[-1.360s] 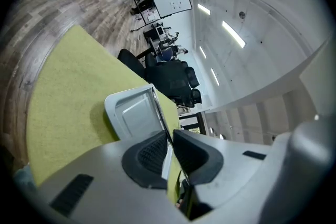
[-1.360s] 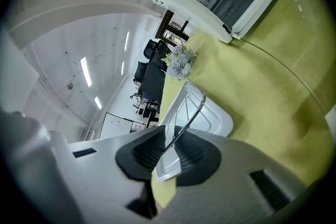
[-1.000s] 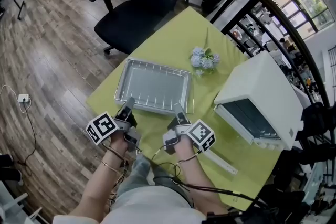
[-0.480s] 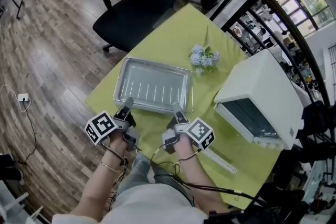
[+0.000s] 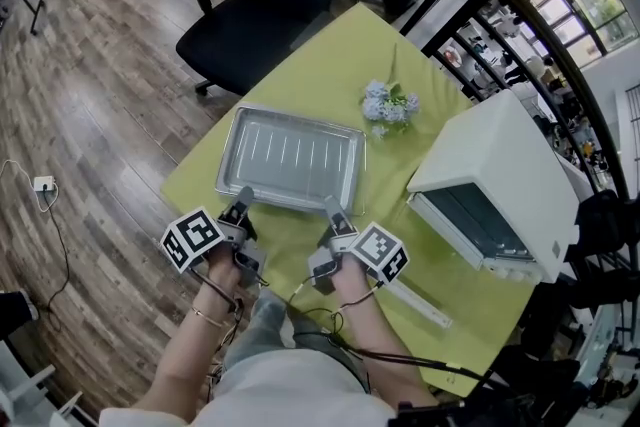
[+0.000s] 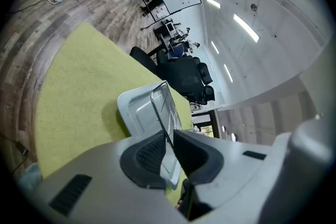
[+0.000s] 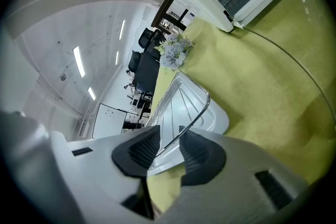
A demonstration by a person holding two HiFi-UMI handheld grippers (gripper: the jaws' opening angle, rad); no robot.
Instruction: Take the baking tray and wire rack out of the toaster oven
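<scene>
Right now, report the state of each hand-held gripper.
Left hand-held gripper: shut on the wire rack, at its near rim.
Right hand-held gripper: open; its jaws have just been opening, with the wire rack's rim between them, not pinched.

— What is the person wearing?

— Light, greyish clothing (image 5: 290, 387), and a thin bangle (image 5: 205, 317) on the left wrist.

— And the tools in the hands?

— The left gripper (image 5: 243, 197) and right gripper (image 5: 330, 206) are pale grey plastic. Each carries a marker cube (image 5: 192, 240) printed with black-and-white squares. Seen close, the pads (image 6: 149, 152) are ribbed black rubber set in smooth grey shells with dark slot-shaped recesses.

— Any wiring?

— Thin black cables (image 5: 400, 362) trail behind the right gripper.
</scene>
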